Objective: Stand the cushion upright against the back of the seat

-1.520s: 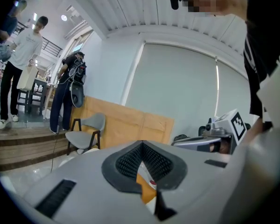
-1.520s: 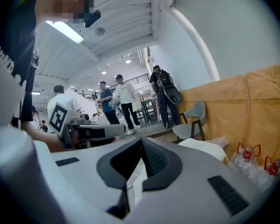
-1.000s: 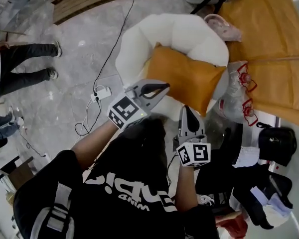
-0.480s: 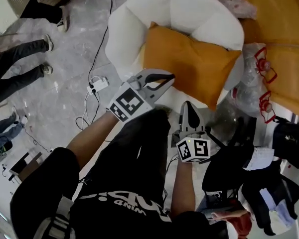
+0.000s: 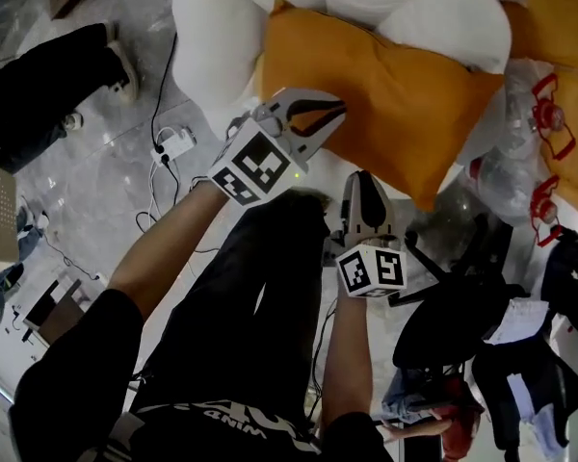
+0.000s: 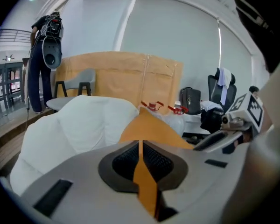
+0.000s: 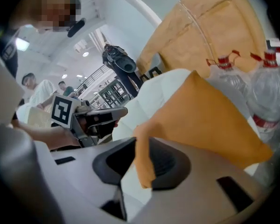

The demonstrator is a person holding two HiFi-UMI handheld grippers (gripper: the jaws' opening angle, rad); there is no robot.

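An orange cushion [image 5: 405, 94] lies slanted in the hollow of a puffy white seat [image 5: 212, 37], one corner up by the seat's back. My left gripper [image 5: 335, 114] hovers over the cushion's near left edge, jaws together. My right gripper [image 5: 364, 179] points at the near edge further right, also shut. In the left gripper view the cushion [image 6: 154, 129] rises just beyond the closed jaws [image 6: 140, 144], and its orange shows through the slit between them. The right gripper view has the cushion [image 7: 210, 120] close ahead of its jaws [image 7: 142, 141], with the left gripper [image 7: 100, 118] off to the side. I see nothing pinched.
Plastic water bottles with red caps [image 5: 544, 123] stand right of the seat, before a big brown-paper-wrapped object [image 6: 126, 78]. A black office chair heaped with clothes [image 5: 462, 316] is at my right. A power strip and cables [image 5: 173, 144] lie on the floor left, near a bystander's legs [image 5: 48, 80].
Both grippers have come down toward the cushion's near edge and stay shut. The view has closed in on the seat. The cushion has not shifted on it.
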